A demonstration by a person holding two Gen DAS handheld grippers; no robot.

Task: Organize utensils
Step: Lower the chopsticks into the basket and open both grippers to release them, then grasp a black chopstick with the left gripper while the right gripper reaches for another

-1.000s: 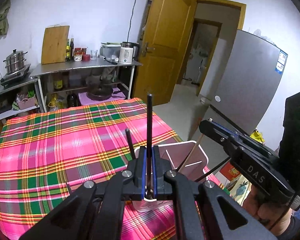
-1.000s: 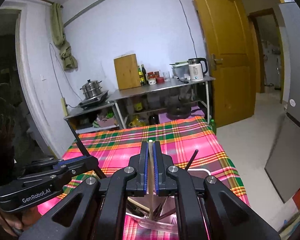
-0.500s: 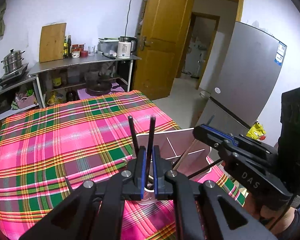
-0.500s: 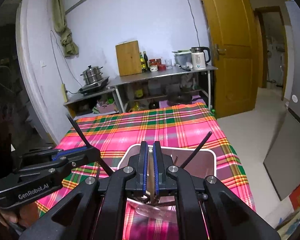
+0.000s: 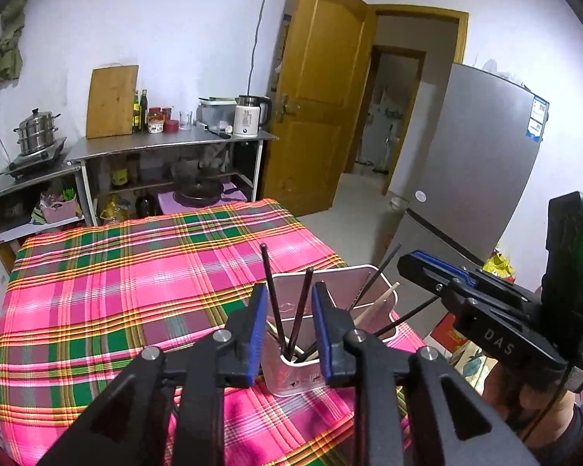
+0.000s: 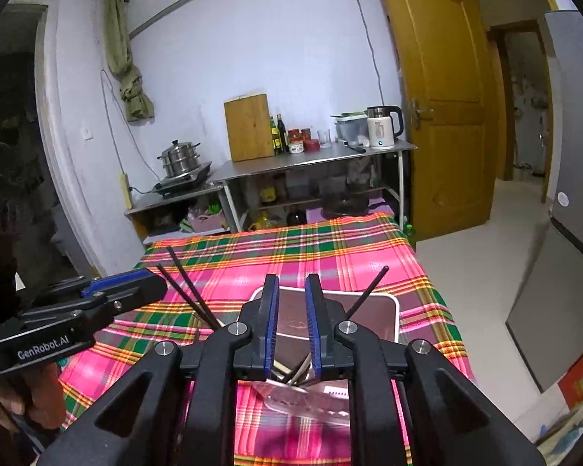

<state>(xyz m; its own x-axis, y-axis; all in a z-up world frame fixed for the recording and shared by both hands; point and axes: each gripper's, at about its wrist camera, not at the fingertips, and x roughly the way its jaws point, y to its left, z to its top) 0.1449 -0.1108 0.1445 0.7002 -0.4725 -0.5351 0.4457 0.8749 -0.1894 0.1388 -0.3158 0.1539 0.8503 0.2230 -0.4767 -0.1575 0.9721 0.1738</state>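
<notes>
A white utensil holder stands near the right front of the plaid table; it also shows in the right wrist view. Black chopsticks and a pale wooden one stand loose in it, leaning outward. My left gripper is open over the holder's near compartment, its blue pads either side of two black chopsticks without touching them. My right gripper is open and empty above the holder. More black chopsticks lean left, and one leans right.
A steel shelf unit with a kettle, bottles and a cutting board stands behind the table. A steamer pot sits on a hob at the left. A grey fridge and an open yellow door are to the right.
Both grippers were shut on a chopstick held upright, lowered them into the holder and opened. The chopsticks now stand loose in the holder.
</notes>
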